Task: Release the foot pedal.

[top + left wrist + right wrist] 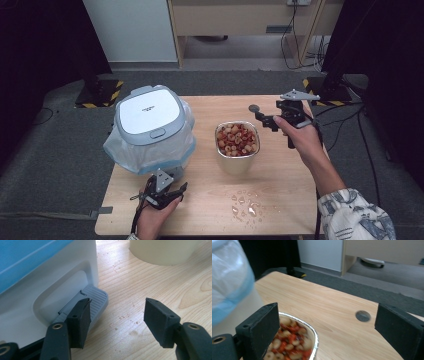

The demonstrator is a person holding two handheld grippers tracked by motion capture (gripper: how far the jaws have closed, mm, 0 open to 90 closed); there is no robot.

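A white pedal bin with a pale grey lid and a bluish plastic liner stands at the table's left. Its grey ribbed pedal juts out low at the front. My left gripper sits near the front edge, right before the bin; its jaws stand open, the left one close over the pedal, with nothing between them. A metal-rimmed cup of red and beige food pieces stands mid-table. My right gripper hovers just right of and behind the cup, jaws open and empty, the cup's rim below them.
Spilled drops of water lie on the wooden table near the front edge. A round grey hole marks the tabletop behind the cup. Grey carpet surrounds the table, with cables and stand feet at the right.
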